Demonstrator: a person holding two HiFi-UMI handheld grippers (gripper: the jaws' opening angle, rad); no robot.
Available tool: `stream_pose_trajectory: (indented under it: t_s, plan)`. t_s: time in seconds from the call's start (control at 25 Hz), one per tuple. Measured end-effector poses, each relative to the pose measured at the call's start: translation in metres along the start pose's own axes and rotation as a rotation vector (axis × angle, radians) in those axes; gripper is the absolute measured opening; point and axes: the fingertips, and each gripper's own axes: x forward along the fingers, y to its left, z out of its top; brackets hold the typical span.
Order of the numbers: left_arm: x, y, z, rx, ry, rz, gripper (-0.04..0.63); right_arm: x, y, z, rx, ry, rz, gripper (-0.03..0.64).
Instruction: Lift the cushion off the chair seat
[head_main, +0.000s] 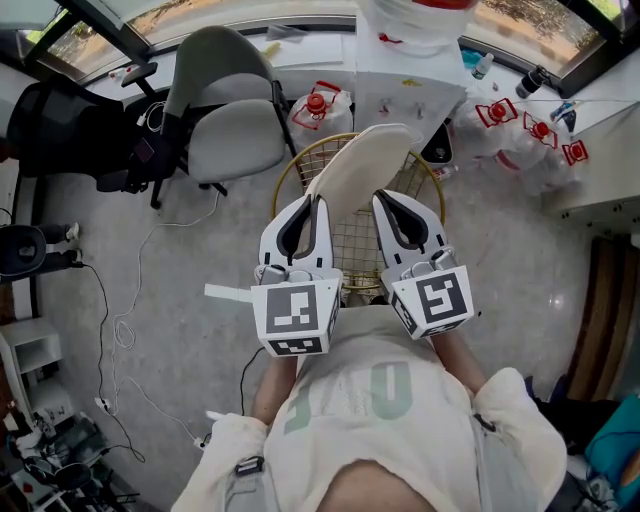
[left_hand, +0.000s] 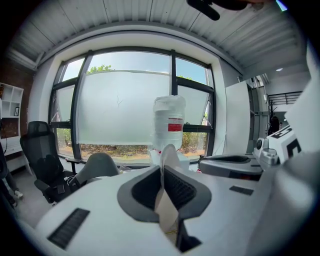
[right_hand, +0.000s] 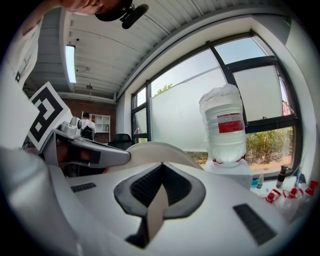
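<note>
A cream cushion (head_main: 362, 165) hangs tilted above the round gold wire chair (head_main: 288, 172), its near edge gripped from both sides. My left gripper (head_main: 318, 207) is shut on the cushion's left part; in the left gripper view a fold of the cushion (left_hand: 168, 205) is pinched between the dark pads (left_hand: 146, 189) of that gripper (left_hand: 163, 172). On the cushion's right part my right gripper (head_main: 384, 200) is shut too. The right gripper view has the cushion (right_hand: 160, 149) arching over that gripper (right_hand: 160, 187), with a strip of it clamped between the jaws. The chair seat under the cushion is mostly hidden.
A grey office chair (head_main: 225, 110) stands at the back left, with a black chair (head_main: 60, 130) beyond it. A water dispenser (head_main: 405, 70) with its bottle (left_hand: 169, 122) sits behind the wire chair. Red-capped jugs (head_main: 522, 130) lie at right. Cables (head_main: 120, 320) run over the floor at left.
</note>
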Motion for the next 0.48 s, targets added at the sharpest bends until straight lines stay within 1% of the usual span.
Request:
stream_pose_trajectory:
  t_s: [0.48]
  plan:
    - [-0.0067,-0.0013,0.001,-0.008,-0.012,0.004,0.032,-0.0012,0.0029,0.0,-0.021,-0.006,0.007,0.015]
